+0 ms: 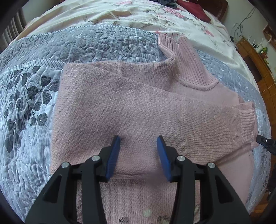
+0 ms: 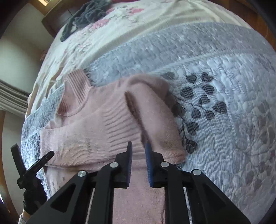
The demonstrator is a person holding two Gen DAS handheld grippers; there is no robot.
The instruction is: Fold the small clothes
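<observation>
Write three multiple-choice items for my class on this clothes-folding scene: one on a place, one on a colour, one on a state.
1. Where does the sweater lie?
A on a grey quilt
B on a wooden floor
C in a basket

2. What colour is the sweater?
A green
B pink
C black

3. How do the left gripper jaws stand?
A clamped on a sock
B shut on nothing
C open, holding nothing

Answers:
1 A, the leaf-patterned grey quilt shows around it.
2 B, the knit is pale pink throughout.
3 C, the blue pads stand apart above the knit.

bed: grey leaf quilt (image 1: 34, 96) | floral sheet (image 1: 138, 15) | wooden cabinet (image 1: 257, 63)
</observation>
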